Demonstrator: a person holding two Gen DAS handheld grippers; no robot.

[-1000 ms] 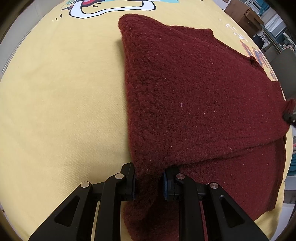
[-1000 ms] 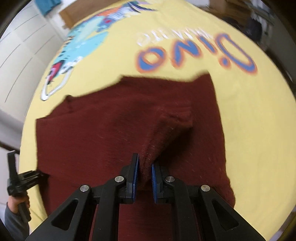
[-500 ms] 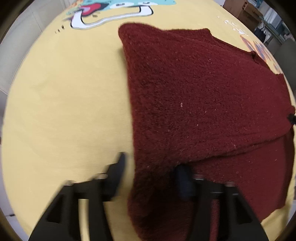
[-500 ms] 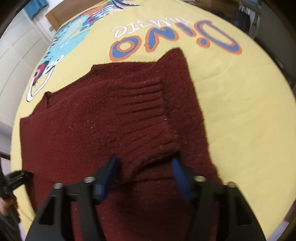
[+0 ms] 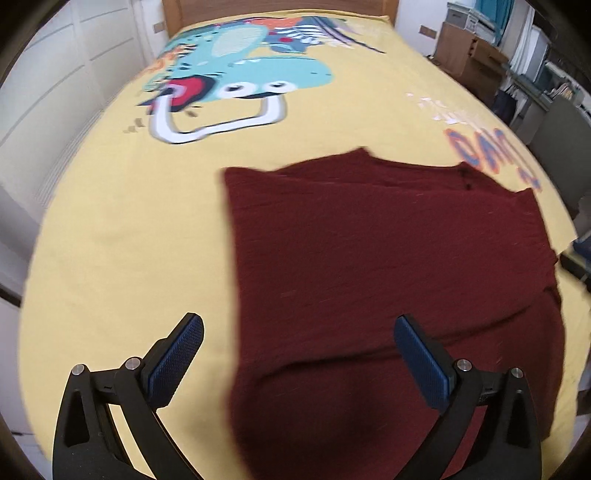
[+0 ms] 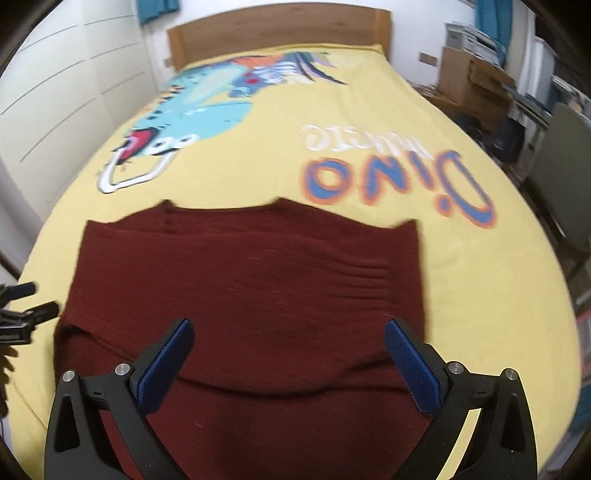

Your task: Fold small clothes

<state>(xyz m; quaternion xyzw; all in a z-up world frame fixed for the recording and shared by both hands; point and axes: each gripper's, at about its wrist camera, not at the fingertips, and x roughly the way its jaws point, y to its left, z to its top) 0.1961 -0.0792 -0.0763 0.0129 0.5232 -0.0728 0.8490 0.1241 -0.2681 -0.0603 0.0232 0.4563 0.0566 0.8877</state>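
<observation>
A dark red knitted sweater [image 5: 388, 266] lies flat on the yellow bedspread [image 5: 129, 240], with a folded layer over its near part. It also shows in the right wrist view [image 6: 251, 280]. My left gripper [image 5: 295, 354] is open and empty, raised above the sweater's near left edge. My right gripper [image 6: 288, 354] is open and empty, raised above the sweater's near edge. The left gripper's fingers [image 6: 22, 306] show at the left edge of the right wrist view, beside the sweater.
The bedspread carries a dinosaur print [image 5: 236, 85] and "Dino" lettering [image 6: 399, 181]. A wooden headboard [image 6: 277, 29] stands at the far end. White wardrobe doors [image 5: 55, 81] run along the left. Boxes and shelves [image 6: 476, 74] and a chair [image 6: 565, 166] stand on the right.
Both grippers have opened and let go of the sweater's folded layer, which now lies flat. Both have pulled back and up, so more of the bed shows.
</observation>
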